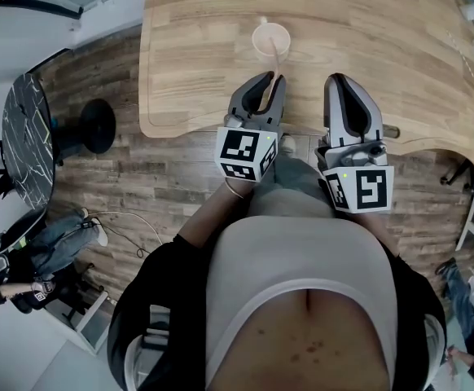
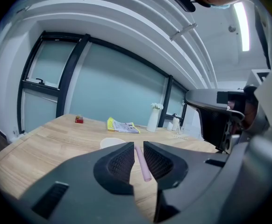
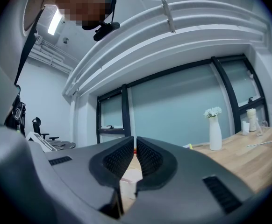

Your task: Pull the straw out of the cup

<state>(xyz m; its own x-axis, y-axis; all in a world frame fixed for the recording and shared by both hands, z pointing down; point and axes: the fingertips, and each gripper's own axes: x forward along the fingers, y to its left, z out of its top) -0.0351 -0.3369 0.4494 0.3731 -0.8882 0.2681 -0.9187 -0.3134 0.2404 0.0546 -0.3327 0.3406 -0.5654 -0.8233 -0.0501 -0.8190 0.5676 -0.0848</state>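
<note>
Straw [image 2: 143, 166] in the far cup [image 1: 270, 37] sat pinched by the left hand-held gripper [image 2: 139, 147]; the right hand-held gripper [image 3: 135, 140] was closed, empty. Grasping seemed done; the next move called for drawing it out along its lean.

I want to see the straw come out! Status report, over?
Left hand-held gripper: jaws either side of straw, grip unconfirmed. Right hand-held gripper: shut, empty. Lower end in cup on table. Nothing blocking, over.
</note>
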